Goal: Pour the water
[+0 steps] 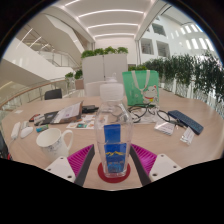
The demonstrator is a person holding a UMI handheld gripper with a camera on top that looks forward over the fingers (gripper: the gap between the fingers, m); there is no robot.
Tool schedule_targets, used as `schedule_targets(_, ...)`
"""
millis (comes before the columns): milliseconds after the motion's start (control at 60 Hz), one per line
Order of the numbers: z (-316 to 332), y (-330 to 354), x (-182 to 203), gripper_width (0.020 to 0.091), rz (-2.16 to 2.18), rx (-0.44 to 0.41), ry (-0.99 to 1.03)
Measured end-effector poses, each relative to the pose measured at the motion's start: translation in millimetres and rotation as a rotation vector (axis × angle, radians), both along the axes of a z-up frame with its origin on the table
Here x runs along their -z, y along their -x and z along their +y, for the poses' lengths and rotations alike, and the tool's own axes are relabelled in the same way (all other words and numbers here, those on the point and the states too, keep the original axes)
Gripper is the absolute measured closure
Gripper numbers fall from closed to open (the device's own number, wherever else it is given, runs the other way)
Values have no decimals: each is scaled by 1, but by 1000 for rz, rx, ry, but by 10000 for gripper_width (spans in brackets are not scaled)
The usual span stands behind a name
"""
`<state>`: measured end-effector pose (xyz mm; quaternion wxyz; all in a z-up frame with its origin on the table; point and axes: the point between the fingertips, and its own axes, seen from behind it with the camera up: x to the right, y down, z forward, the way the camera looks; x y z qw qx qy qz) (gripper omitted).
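Bottle: we see a clear plastic water bottle [113, 135] standing upright on the table [60, 118], with a white cap and a blue label; we take it as our landmark.
Coaster: the bottle stands on a round red coaster [113, 176], whose rim shows around its base.
Gripper: our gripper [113, 166] has its fingers spread, one on each side of the bottle's lower part.
Pads: we see the magenta pads [81, 161] flanking the bottle with a narrow gap on each side; we cannot say that either one touches it.
Mug: a white mug [54, 143] sits on the table to the left of the bottle, near it, its open mouth facing up.
Papers: behind the mug, further left of the bottle, we see papers and a notebook [60, 113] lying flat.
Bag: a green bag [141, 86] stands upright behind the bottle, to its right.
Glasses: between the bottle and the bag we see a pair of glasses [143, 112] on the tabletop.
Dark case: right of the bottle, well apart from it, lies a flat dark case [184, 121].
White boxes: well behind the bottle stand white planter boxes [104, 68] with green plants on top.
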<state>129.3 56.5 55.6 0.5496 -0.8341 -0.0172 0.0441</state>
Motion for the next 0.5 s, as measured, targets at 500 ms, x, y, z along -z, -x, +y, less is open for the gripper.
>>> schedule_targets(500, -216, 59, -62, 272, -31, 45, 96)
